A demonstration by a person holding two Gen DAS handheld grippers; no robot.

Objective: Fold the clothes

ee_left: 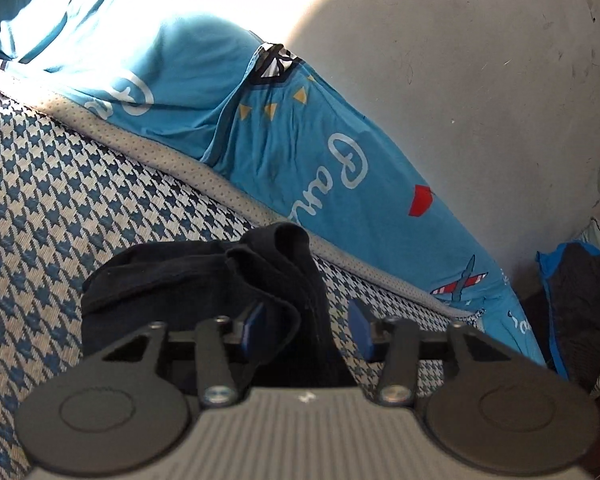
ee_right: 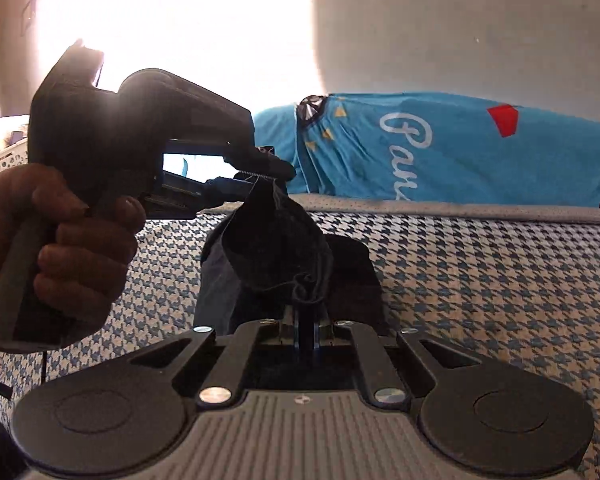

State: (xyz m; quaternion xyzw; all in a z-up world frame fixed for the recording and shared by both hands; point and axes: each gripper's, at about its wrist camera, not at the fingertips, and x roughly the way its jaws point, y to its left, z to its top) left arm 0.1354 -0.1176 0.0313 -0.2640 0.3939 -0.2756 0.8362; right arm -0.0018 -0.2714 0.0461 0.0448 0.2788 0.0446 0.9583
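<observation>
A black garment (ee_left: 204, 276) lies bunched on the houndstooth bed cover (ee_left: 60, 200). In the left wrist view my left gripper (ee_left: 308, 328) stands open, its blue pads (ee_left: 256, 326) wide apart. A fold of the black cloth sits between them and drapes against the left pad. In the right wrist view my right gripper (ee_right: 308, 320) is shut on an edge of the black garment (ee_right: 276, 248), which rises in a lifted fold towards the left gripper (ee_right: 268, 172). A hand (ee_right: 72, 240) holds that gripper at the upper left, and cloth hangs at its tip.
A blue printed pillow or quilt (ee_left: 340, 160) (ee_right: 440, 152) runs along the bed's far edge against a pale wall (ee_left: 460, 80). A dark bag with blue trim (ee_left: 576, 304) sits at the right. A white perforated basket (ee_right: 0, 164) stands at far left. Strong sunlight glares above.
</observation>
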